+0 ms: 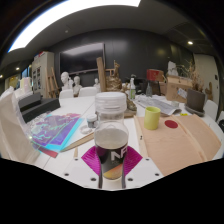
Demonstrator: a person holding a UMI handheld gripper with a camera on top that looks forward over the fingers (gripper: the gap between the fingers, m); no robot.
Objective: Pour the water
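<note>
Gripper [111,168] is clamping a dark cup [111,152] at six o'clock. Tabletop [180,140] is carrying a green cup [152,118] at two o'clock.

An art studio or workshop: easels [45,72], plaster busts [67,80] and a cluttered white worktable [70,160].

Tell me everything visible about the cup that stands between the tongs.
The cup is a clear, glass-like tumbler with a dark band bearing a white mark on its lower half. It stands upright on the white table, over a magenta coaster. It sits between the tongs; whether their fingers press it cannot be seen.
</note>
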